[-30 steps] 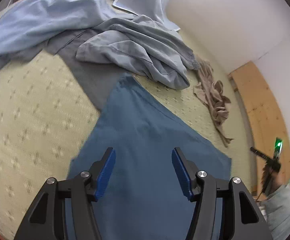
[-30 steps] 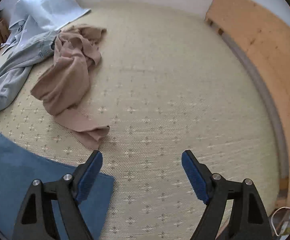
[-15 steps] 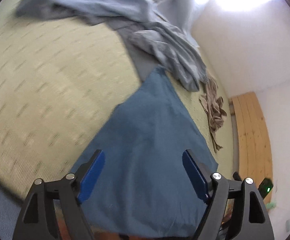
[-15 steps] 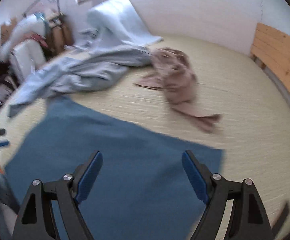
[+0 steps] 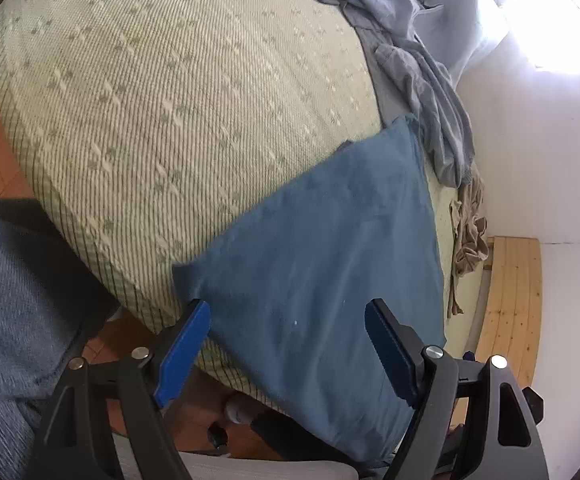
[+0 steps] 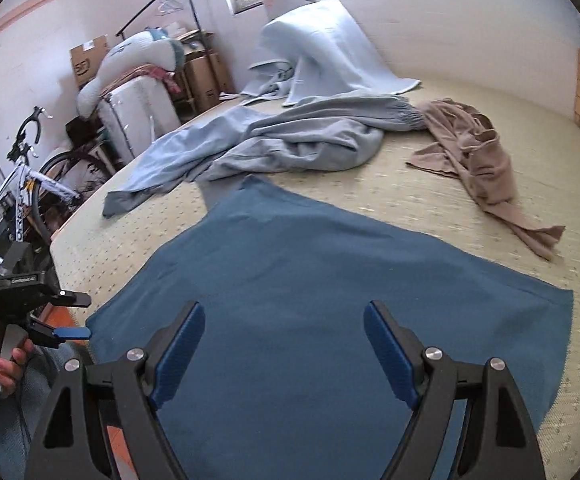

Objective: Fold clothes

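The left gripper (image 5: 288,344) is spread wide and holds nothing; a second ago it hung over the middle of the dark blue garment (image 5: 329,264), and it has since swung back toward the near-left corner, which now sits just ahead of its left finger at the mattress (image 5: 162,112) edge. The right gripper (image 6: 282,344) is likewise spread and empty. It has turned from bare matting and the garment's right corner to face the cloth squarely, so the blue fabric now fills the space between and beyond its fingers.

The garment lies flat and single-layered (few wrinkles, edges visible on both sides), with its far end reaching up to the crumpled light blue clothes (image 6: 290,140) ahead; a tan garment (image 6: 477,160) lies well off to the front right.

My judgement: both grippers have pulled back to the near hem, which suits either taking its corners for a fold or having just smoothed the cloth out. Neither gripper touches the fabric, as far as I can tell.
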Tool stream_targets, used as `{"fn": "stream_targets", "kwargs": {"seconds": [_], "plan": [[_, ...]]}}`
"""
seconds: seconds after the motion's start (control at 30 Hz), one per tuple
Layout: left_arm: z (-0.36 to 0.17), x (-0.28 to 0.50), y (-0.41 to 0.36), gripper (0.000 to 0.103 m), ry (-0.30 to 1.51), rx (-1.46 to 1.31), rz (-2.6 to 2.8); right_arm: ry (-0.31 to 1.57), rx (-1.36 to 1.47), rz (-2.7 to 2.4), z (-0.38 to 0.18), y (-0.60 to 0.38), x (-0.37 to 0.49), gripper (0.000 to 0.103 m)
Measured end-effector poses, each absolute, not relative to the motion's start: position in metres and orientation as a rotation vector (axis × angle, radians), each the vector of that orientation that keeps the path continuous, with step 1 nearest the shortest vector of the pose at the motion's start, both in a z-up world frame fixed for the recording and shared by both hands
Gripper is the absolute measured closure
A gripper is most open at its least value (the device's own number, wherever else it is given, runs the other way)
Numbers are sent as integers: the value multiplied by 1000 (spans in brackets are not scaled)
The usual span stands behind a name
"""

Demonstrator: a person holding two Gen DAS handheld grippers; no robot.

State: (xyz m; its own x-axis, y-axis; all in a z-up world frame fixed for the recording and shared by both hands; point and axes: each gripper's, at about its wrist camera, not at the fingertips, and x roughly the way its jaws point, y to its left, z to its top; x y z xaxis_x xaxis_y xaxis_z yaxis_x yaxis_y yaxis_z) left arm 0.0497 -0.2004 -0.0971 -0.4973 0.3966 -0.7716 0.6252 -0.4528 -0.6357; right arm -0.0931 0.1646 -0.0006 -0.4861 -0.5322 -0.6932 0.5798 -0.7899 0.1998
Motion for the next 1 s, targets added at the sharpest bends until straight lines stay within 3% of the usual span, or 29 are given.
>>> {"fn": "stream_targets", "kwargs": {"seconds": [0.4,1.0], "plan": [[-102,63,-192,20,1539,1442,-2017,72,997,-2272,-1,171,-90,18],[-117,55,-186,17,1702,1406,-1997,96,992,-2245,-4,164,-88,18]]}}
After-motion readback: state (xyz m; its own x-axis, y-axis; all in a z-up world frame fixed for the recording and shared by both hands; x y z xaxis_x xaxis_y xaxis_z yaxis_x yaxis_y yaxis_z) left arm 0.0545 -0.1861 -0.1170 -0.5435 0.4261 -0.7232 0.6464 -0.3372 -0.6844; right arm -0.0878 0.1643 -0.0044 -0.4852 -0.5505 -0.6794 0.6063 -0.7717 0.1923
